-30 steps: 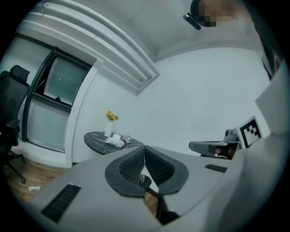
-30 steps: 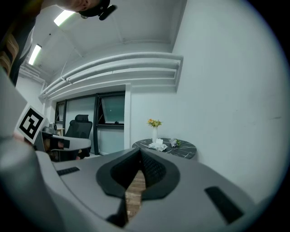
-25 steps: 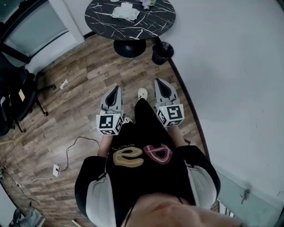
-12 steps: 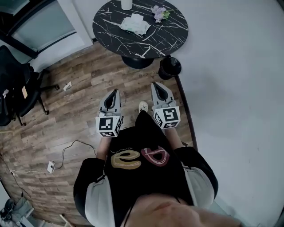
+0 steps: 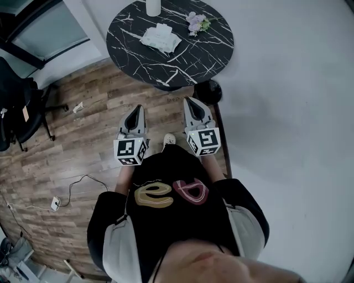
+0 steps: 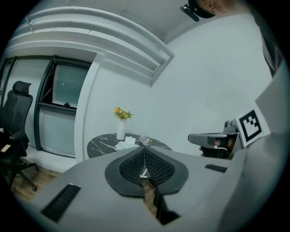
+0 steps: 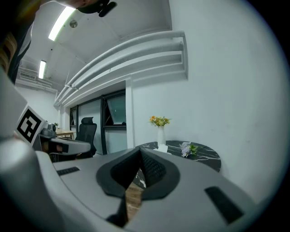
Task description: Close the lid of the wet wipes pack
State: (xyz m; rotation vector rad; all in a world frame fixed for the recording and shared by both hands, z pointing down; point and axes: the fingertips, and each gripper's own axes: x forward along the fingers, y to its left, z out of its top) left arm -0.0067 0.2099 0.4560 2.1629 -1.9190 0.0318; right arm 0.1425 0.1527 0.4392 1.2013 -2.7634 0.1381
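Left gripper: my left gripper [image 5: 136, 109] has its jaws together with nothing between them; it hangs short of the table [image 5: 196, 58], over the floor.
Right gripper: the right gripper [image 5: 189, 101] is likewise closed and empty, just short of the table's near edge.
Pack: the wipes pack [image 5: 160, 38] lies on the table's far-left part, near the vase [image 5: 153, 6] at the far rim; flowers [image 5: 196, 22] lie to its right.
Lid: too small from here to tell whether it stands up or which way it hinges.
Stage: I judge this the approach; neither gripper touches anything on the table.
Risk 1: pressing with only 1 gripper could slide the light pack across the smooth top into the vase and tip it.
Risk 2: closed jaws pushing down off-centre could crease the pack or miss the catch, so the lid springs back.
Risk 3: a wipe poking out of the opening would get trapped under the lid; I cannot see whether 1 does.
Risk 4: the bin [image 5: 208, 88] at the table's foot, near side, sits in my path; a kick could jolt the table.
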